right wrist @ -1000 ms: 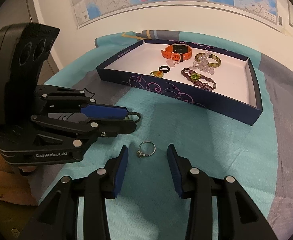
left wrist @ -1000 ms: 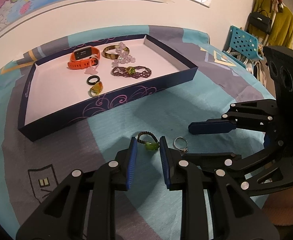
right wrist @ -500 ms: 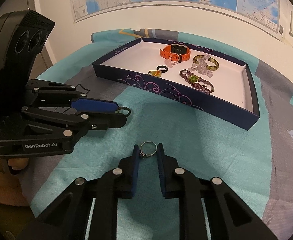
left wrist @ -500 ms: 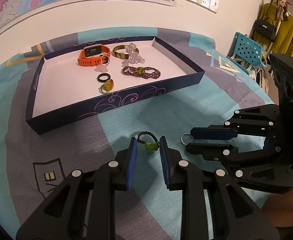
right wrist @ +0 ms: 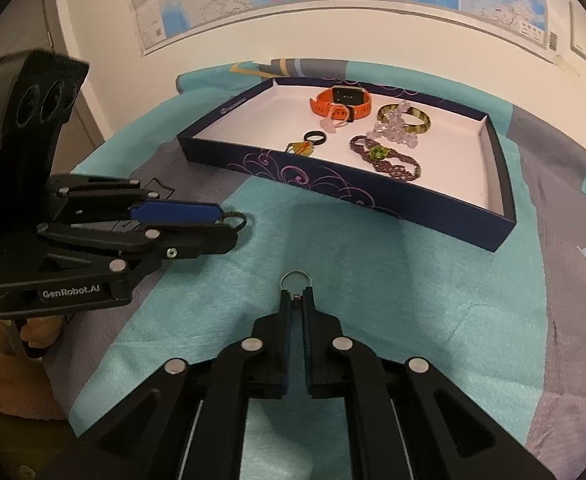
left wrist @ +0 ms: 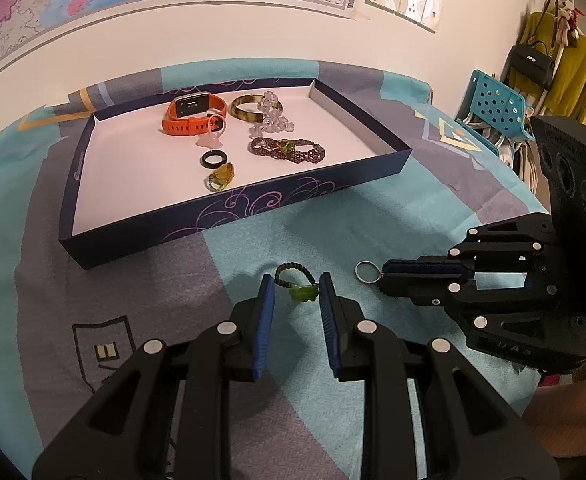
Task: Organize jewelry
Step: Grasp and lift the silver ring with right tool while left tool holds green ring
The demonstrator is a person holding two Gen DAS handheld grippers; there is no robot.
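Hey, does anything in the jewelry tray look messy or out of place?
Slightly. In the tray, clear crystal beads lie heaped over the amber bangle, and a pale pendant touches the orange watch. Nothing looks spilled or broken.

Left gripper body [right wrist: 65,240]: white lettering "GenRobot.AI" on its black side plate.
Black handbag [left wrist: 531,65] hanging by the yellow coat: small white brand lettering, too small to read.
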